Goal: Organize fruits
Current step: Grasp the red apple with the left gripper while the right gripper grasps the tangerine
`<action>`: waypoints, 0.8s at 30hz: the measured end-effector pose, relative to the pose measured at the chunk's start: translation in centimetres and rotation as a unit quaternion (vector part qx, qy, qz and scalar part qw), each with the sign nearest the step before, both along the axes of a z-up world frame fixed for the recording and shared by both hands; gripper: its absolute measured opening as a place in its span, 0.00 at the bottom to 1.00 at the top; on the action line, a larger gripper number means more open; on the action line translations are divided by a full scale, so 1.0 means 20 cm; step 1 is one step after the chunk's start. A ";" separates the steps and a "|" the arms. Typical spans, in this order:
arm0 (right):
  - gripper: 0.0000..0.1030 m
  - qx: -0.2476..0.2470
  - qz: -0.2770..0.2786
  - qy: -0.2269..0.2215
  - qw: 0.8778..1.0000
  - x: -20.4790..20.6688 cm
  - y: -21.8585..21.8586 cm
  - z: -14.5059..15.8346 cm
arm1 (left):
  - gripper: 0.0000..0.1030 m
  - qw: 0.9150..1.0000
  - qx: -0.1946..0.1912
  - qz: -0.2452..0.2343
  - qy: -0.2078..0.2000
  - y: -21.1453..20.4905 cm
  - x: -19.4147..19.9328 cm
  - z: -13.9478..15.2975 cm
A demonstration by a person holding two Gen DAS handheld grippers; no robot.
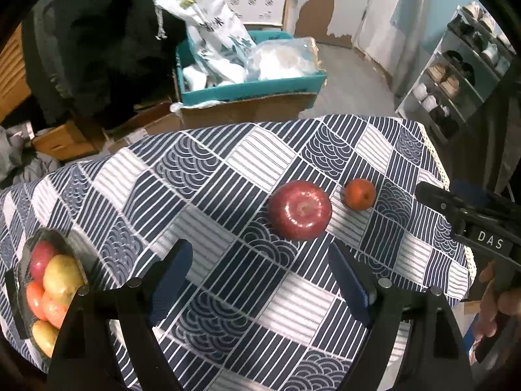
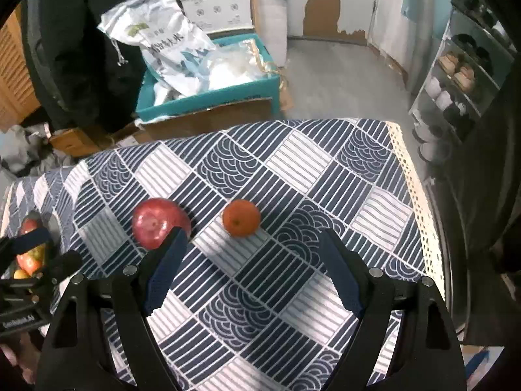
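A red apple (image 1: 300, 209) and a small orange (image 1: 359, 194) lie side by side on the blue patterned tablecloth (image 1: 208, 176). My left gripper (image 1: 260, 251) is open and empty, just short of the apple. A dark bowl (image 1: 70, 244) with several red, orange and yellow fruits sits at the table's left edge. In the right wrist view the orange (image 2: 241, 217) lies just beyond my open, empty right gripper (image 2: 252, 239), with the apple (image 2: 159, 223) by its left finger. The bowl (image 2: 52, 224) shows at far left behind the left gripper. The right gripper also shows in the left wrist view (image 1: 469, 215).
The table's right edge (image 2: 420, 202) has a cream lace trim. Beyond the far edge stand a teal crate (image 1: 250, 88) with white bags, cardboard boxes (image 1: 247, 110) and a shoe rack (image 1: 456, 75) at the right.
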State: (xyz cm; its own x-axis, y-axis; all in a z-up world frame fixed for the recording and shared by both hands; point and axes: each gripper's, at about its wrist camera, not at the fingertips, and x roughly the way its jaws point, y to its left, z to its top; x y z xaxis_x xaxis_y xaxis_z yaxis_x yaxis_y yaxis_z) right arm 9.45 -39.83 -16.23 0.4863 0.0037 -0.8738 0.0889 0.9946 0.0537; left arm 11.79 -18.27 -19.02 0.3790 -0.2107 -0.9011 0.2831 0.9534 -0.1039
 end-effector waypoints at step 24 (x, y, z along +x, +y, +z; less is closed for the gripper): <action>0.81 0.046 -0.030 0.058 0.997 0.20 -0.17 -0.27 | 0.84 0.996 0.019 -0.030 0.083 -0.32 0.25 -0.41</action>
State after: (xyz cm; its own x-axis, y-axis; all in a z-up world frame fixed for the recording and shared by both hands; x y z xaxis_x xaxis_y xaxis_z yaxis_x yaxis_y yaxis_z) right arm 13.36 -43.25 -21.68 0.3829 0.0598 -0.9218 0.1599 0.9785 0.1299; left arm 16.75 -24.62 -27.21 0.2115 -0.1923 -0.9583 0.3219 0.9395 -0.1175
